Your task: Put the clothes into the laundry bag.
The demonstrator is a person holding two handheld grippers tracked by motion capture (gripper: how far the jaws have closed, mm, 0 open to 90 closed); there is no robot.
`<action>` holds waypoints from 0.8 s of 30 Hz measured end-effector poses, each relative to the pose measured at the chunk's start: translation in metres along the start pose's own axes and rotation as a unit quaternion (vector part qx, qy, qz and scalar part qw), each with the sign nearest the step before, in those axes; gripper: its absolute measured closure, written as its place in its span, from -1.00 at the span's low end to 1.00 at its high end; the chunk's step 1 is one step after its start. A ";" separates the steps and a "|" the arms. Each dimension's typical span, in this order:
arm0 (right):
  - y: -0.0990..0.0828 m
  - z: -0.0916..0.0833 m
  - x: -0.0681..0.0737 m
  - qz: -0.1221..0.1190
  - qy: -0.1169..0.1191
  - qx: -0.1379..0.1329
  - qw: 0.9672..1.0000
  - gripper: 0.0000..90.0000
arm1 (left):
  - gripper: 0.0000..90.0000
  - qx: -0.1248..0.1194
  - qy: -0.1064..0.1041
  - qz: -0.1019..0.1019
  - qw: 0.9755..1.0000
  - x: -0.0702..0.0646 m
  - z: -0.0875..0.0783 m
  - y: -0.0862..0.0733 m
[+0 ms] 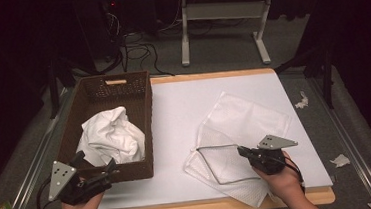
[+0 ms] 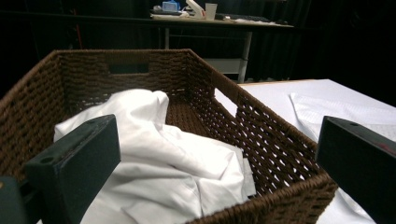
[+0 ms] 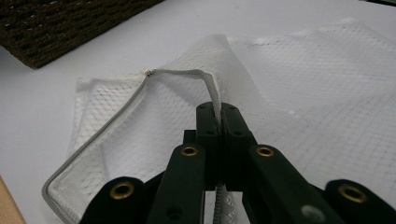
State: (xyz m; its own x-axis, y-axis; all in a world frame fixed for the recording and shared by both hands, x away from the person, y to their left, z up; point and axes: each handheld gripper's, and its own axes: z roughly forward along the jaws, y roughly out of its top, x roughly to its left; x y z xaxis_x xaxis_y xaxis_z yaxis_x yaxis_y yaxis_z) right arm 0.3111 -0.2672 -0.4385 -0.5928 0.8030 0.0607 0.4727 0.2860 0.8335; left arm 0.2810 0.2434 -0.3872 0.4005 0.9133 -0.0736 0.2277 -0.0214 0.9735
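A white mesh laundry bag (image 1: 240, 130) with a grey zipper lies on the white table at the right. My right gripper (image 1: 242, 151) is shut on the bag's zippered edge (image 3: 215, 100) and holds that edge up, so the mouth gapes. A brown wicker basket (image 1: 139, 118) stands at the left with a crumpled white cloth (image 1: 110, 135) inside. My left gripper (image 1: 95, 164) is open at the basket's near end; its wide-set jaws point over the rim at the cloth (image 2: 154, 154) and touch nothing.
The white table top (image 1: 179, 110) lies between basket and bag. Scraps of white paper (image 1: 339, 160) sit on the floor at the right. A desk frame (image 1: 222, 21) and cables stand beyond the table's far edge.
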 end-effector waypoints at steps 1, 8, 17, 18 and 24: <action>0.000 0.000 0.000 -0.001 -0.001 -0.001 1.000 0.97 | -0.98 -0.001 0.007 0.004 1.000 0.000 0.001 0.002; 0.001 0.000 0.003 -0.013 0.005 -0.003 1.000 0.97 | -0.96 0.008 0.018 -0.001 1.000 0.003 0.019 0.020; 0.001 -0.003 0.002 -0.009 0.007 -0.008 1.000 0.96 | -0.75 0.034 0.013 0.003 0.999 0.008 0.050 0.032; 0.001 -0.003 0.002 -0.010 0.007 -0.008 1.000 0.96 | -0.75 0.036 0.016 0.002 0.999 0.008 0.053 0.032; 0.001 -0.003 0.002 -0.007 0.007 -0.009 1.000 0.96 | -0.86 0.045 0.027 -0.014 0.999 0.012 0.071 0.038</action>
State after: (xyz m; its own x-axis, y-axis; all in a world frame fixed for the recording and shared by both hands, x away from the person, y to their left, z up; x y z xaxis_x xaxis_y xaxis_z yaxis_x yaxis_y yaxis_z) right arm 0.3083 -0.2668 -0.4357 -0.6087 0.7915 0.0556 0.4521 0.2884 0.8441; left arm 0.3574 0.2245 -0.3666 0.3445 0.9348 -0.0867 0.3186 -0.0296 0.9474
